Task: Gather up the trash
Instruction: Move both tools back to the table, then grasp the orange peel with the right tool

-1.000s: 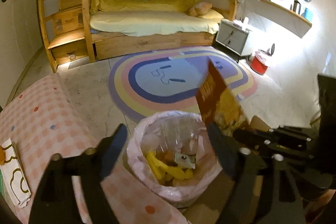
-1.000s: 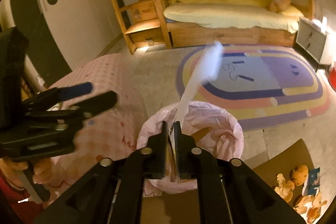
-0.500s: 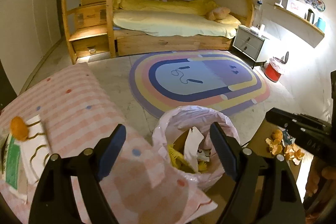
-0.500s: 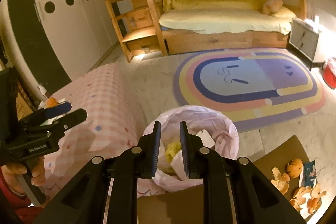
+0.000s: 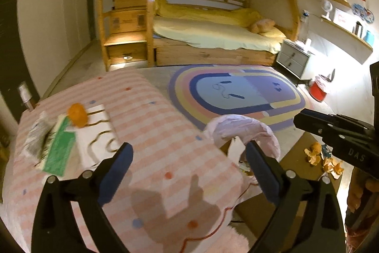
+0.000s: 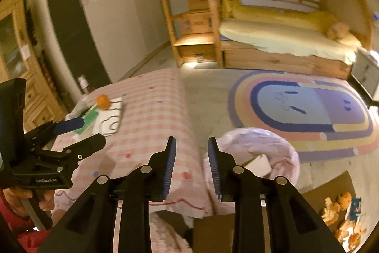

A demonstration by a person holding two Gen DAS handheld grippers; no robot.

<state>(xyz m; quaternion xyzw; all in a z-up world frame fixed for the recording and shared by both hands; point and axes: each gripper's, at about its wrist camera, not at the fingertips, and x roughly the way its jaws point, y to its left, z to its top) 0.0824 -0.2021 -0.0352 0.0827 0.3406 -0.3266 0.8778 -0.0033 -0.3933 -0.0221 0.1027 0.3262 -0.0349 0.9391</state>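
Note:
A bin lined with a pink bag (image 5: pixel 241 132) (image 6: pixel 258 146) stands on the floor beside the pink checked bed (image 5: pixel 142 129) (image 6: pixel 151 115), with white paper inside. On the bed lie an orange (image 5: pixel 77 114) (image 6: pixel 103 101), a green-and-white packet (image 5: pixel 59 151) (image 6: pixel 88 120) and a crinkled wrapper (image 5: pixel 36 136). My left gripper (image 5: pixel 189 170) is open and empty over the bed. My right gripper (image 6: pixel 191 158) is open and empty above the bed edge, next to the bin. Orange peels (image 5: pixel 324 158) (image 6: pixel 341 215) lie on a brown board.
A rainbow rug (image 5: pixel 236 91) covers the floor ahead, with a wooden bunk bed (image 5: pixel 213 34) behind it. A grey nightstand (image 5: pixel 293 61) and a red bin (image 5: pixel 319 89) stand at the right wall. A wooden cabinet (image 6: pixel 21 58) is at far left.
The right gripper released the snack packet into the bin and opened wider. Both grippers swung left, from over the bin to over the pink bed.

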